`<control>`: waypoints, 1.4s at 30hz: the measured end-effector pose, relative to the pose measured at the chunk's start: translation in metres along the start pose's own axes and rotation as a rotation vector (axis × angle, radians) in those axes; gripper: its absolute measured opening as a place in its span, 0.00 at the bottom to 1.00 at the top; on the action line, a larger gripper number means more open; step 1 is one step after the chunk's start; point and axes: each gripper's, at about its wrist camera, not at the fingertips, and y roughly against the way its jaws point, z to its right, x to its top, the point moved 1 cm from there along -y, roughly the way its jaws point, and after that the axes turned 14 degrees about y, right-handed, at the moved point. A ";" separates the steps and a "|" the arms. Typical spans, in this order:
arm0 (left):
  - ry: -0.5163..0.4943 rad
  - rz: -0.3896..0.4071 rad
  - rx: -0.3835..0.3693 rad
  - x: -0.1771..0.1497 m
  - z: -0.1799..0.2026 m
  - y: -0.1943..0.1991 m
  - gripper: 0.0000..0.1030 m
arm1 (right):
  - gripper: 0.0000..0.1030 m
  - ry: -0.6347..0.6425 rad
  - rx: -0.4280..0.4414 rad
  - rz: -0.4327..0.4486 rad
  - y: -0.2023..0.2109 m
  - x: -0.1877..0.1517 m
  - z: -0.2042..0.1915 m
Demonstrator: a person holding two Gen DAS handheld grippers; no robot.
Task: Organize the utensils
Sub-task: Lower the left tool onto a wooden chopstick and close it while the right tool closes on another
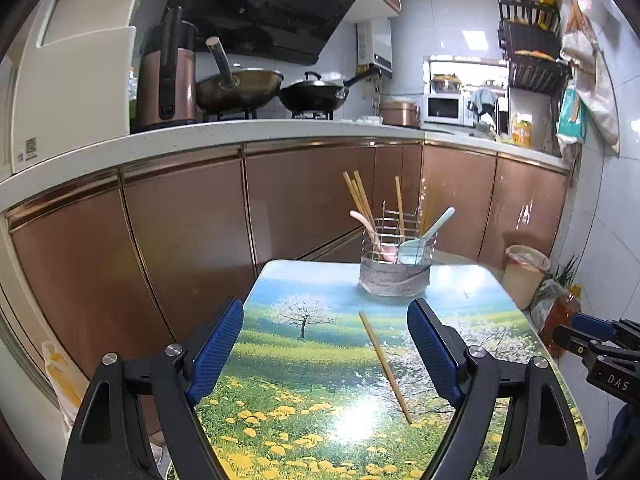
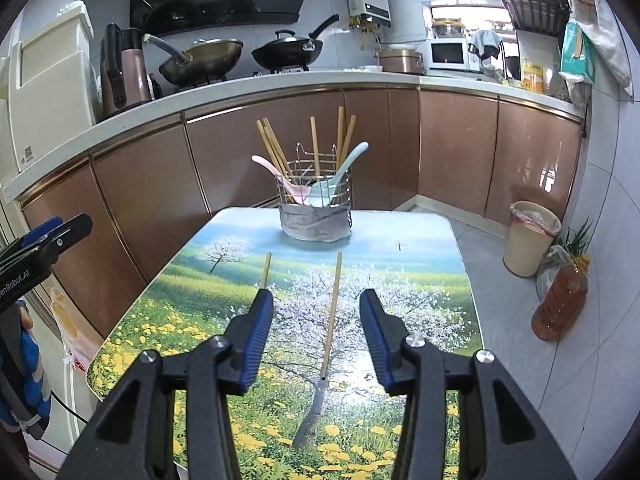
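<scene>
1. On the tabletop (image 2: 420,248) with the printed meadow I count two loose chopsticks: one (image 2: 331,316) lies along the middle, the other (image 2: 266,269) nearer the left edge.
2. At the far edge stands one wire holder (image 2: 316,196), its base wrapped in grey material. I count five or six chopsticks standing in it, plus one pink spoon (image 2: 276,172) and one pale blue spoon (image 2: 340,178).
3. My right gripper (image 2: 316,336) is released; its jaws stand apart on both sides of the middle chopstick without pressing on it.
4. My left gripper (image 1: 326,348) is also released, wide apart, and one chopstick (image 1: 384,366) lies on the table between its blue pads, closer to the right one.
5. From the right camera, the near end of the left chopstick is hidden behind the gripper's left finger (image 2: 256,336).
6. The chopsticks in the holder overlap, so their exact number is hard to make out.
</scene>
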 end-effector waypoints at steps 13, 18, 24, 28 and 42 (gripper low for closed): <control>0.045 -0.448 -0.089 -0.012 0.007 -0.145 0.62 | 0.41 -0.029 0.105 -0.228 -0.108 0.005 0.035; 0.080 -0.674 -0.077 -0.022 0.011 -0.221 0.59 | 0.41 -0.027 0.178 -0.359 -0.171 0.013 0.049; 0.072 -0.877 -0.030 -0.044 0.021 -0.292 0.44 | 0.34 -0.014 0.240 -0.481 -0.237 0.027 0.054; 0.038 -0.925 -0.013 -0.052 0.030 -0.314 0.41 | 0.33 -0.008 0.260 -0.538 -0.270 0.032 0.054; -0.012 -1.047 0.024 -0.064 0.041 -0.339 0.24 | 0.18 0.093 0.277 -0.707 -0.332 0.031 0.036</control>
